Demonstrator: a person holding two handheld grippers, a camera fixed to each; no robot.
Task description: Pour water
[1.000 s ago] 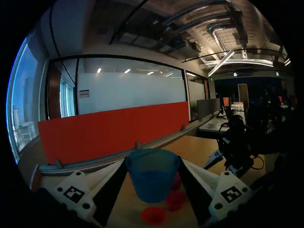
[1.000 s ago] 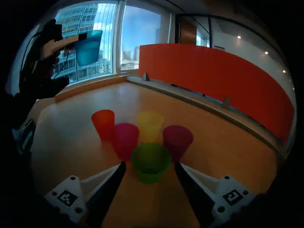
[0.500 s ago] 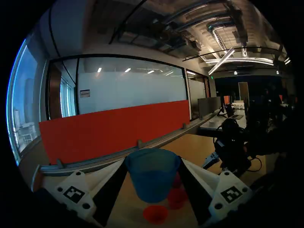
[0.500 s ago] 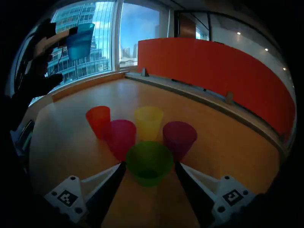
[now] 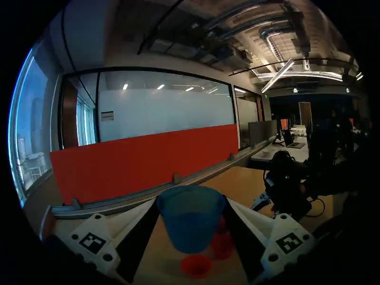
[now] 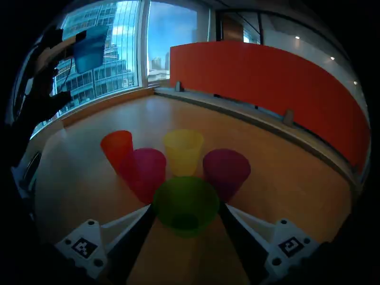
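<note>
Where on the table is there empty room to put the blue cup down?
The table is bare between the purple cup and the orange divider, and beyond the yellow cup toward the window. It is crowded in the middle, where the other cups press around the green cup at the right tool.

Translucent blue cup (image 5: 191, 218) — upright, partly filled with water, held aloft; green cup (image 6: 185, 205) — upright, mouth open.

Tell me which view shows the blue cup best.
The left gripper view: the blue cup sits close up between the fingers, water level visible. The right gripper view shows it small and far off at upper left, against the window.
</note>
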